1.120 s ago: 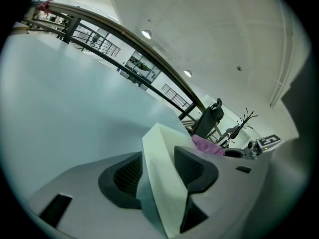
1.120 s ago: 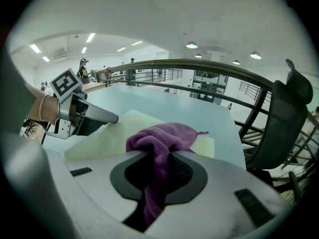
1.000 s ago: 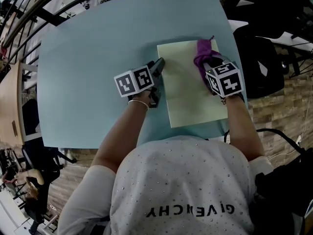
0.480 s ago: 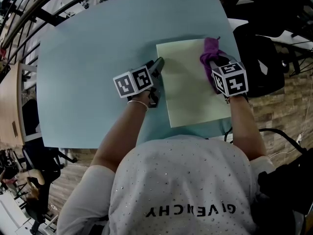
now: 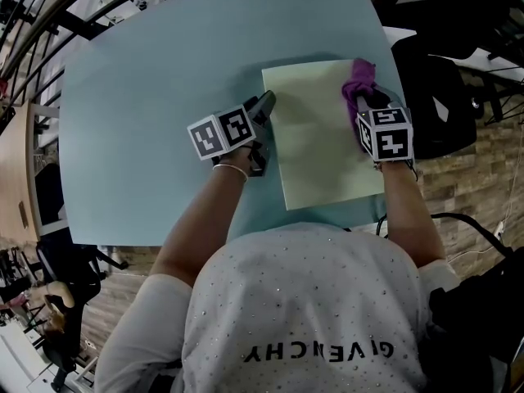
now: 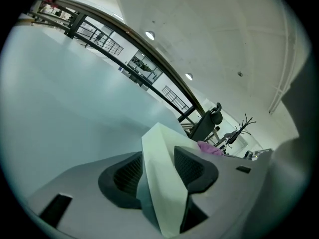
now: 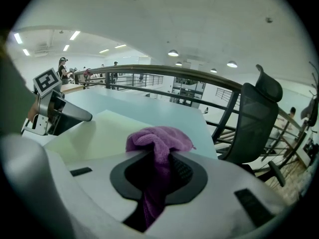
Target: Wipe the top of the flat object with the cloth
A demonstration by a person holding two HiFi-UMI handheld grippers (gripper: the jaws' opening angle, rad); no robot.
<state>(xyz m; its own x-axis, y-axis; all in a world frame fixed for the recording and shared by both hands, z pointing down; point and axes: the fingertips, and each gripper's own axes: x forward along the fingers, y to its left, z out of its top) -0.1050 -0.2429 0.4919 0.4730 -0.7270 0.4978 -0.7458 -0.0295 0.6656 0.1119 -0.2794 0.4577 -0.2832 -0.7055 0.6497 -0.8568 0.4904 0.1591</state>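
Looking down in the head view, a pale green flat sheet [image 5: 319, 133] lies on the blue surface [image 5: 147, 80] — left gripper [image 5: 265, 105] at its left edge, right gripper [image 5: 367, 98] near its far right corner. Left gripper view: jaws pinch the sheet's edge. Right gripper view: jaws clamp a purple cloth [image 7: 158, 139] — bunched on the sheet.

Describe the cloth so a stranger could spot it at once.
On the pale blue table lies a pale green flat sheet. At its far right corner, the right gripper pinches the cloth: a crumpled purple bundle, the only soft thing there.
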